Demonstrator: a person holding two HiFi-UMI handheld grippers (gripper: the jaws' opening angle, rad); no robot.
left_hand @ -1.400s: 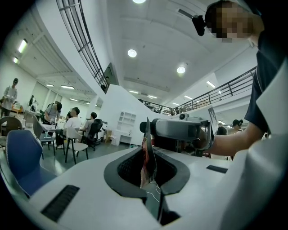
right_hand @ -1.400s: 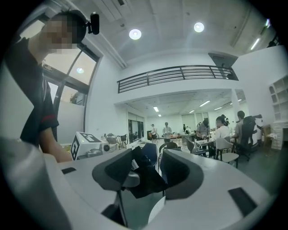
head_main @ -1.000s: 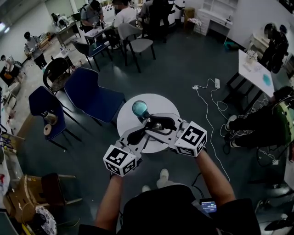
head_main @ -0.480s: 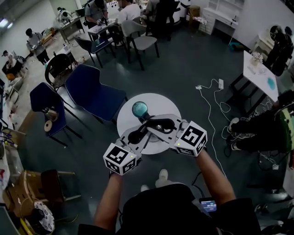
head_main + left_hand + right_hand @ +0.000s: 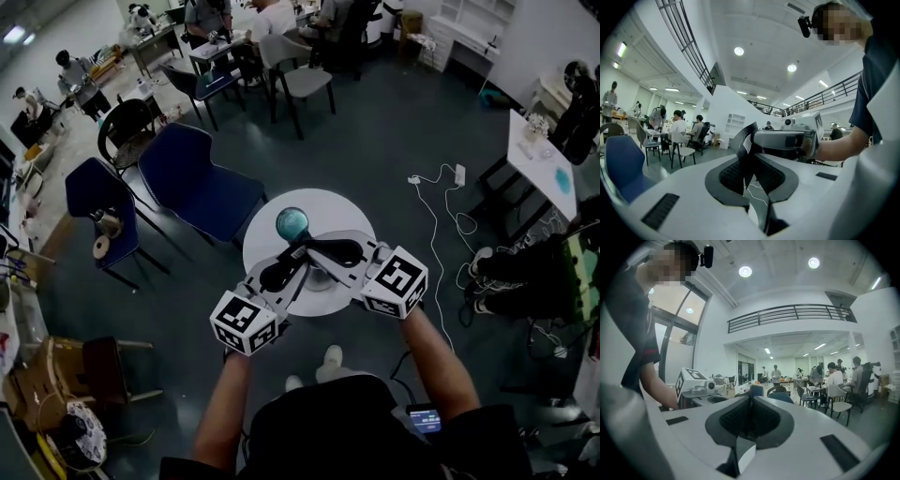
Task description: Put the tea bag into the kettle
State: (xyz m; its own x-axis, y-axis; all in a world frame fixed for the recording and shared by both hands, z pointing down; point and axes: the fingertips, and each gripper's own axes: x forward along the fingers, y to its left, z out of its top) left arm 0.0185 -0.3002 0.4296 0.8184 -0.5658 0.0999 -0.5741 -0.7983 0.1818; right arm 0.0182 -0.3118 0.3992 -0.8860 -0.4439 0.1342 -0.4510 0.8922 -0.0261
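Observation:
A kettle with a teal lid (image 5: 292,223) stands on the round white table (image 5: 352,211). Just in front of it my two grippers meet above the table. My left gripper (image 5: 292,261) (image 5: 751,173) is shut on a black tea bag packet (image 5: 746,143) with a white label, held upright. My right gripper (image 5: 314,249) (image 5: 750,416) comes in from the right, and its jaws are closing on the packet's top edge. In the right gripper view only a thin dark strip shows between the pads. The left gripper's marker cube (image 5: 690,379) shows there at the left.
Two blue chairs (image 5: 202,187) (image 5: 94,211) stand left of the table. A white power strip and cord (image 5: 450,178) lie on the floor to the right. A seated person (image 5: 525,267) and a white table (image 5: 548,159) are at the right. More people sit at desks at the back.
The right gripper's jaws have drawn together around the packet's top edge. Both grippers have stayed over the table in front of the kettle. The head view has shifted slightly.

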